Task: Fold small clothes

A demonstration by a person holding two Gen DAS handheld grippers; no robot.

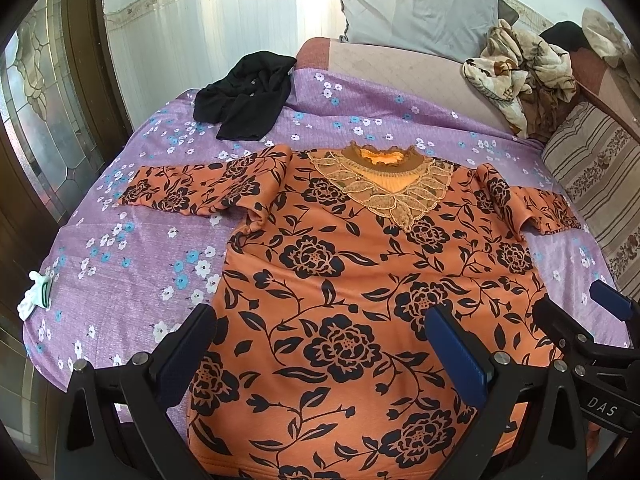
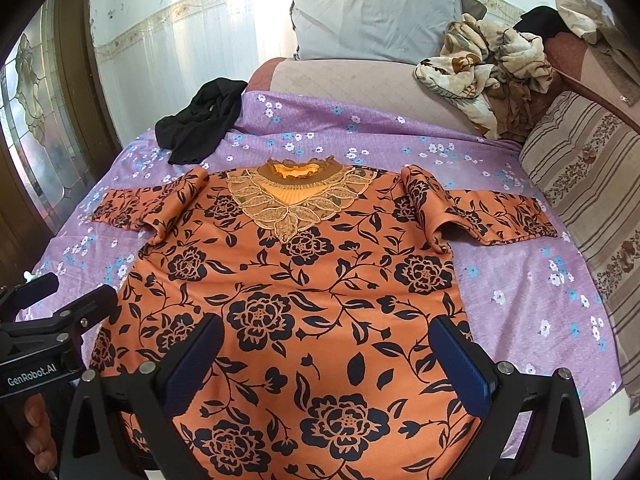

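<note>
An orange blouse (image 1: 332, 280) with a black flower print lies flat, front up, across the middle of the bed (image 1: 132, 248), on a purple flowered sheet. Both sleeves stretch out sideways, and the lace collar (image 1: 380, 176) points toward the headboard end. The left claw (image 1: 320, 352) hangs wide open over the lower part of the blouse, gripping nothing, its blue pads spread apart above the fabric. The right claw (image 2: 328, 360) is also wide open and empty, hovering over the blouse hem just beside the left one. From the right wrist view the left claw shows at the lower left edge, with fingers (image 2: 38, 436) of a hand beneath it. A black garment (image 1: 244, 94) lies crumpled near the far left corner of the sheet, well apart from the blouse. A grey pillow (image 1: 416, 8) leans against the wall, with a heap of patterned cloth (image 1: 516, 64) to its right. A small white item (image 1: 36, 296) sits at the bed's left edge.
</note>
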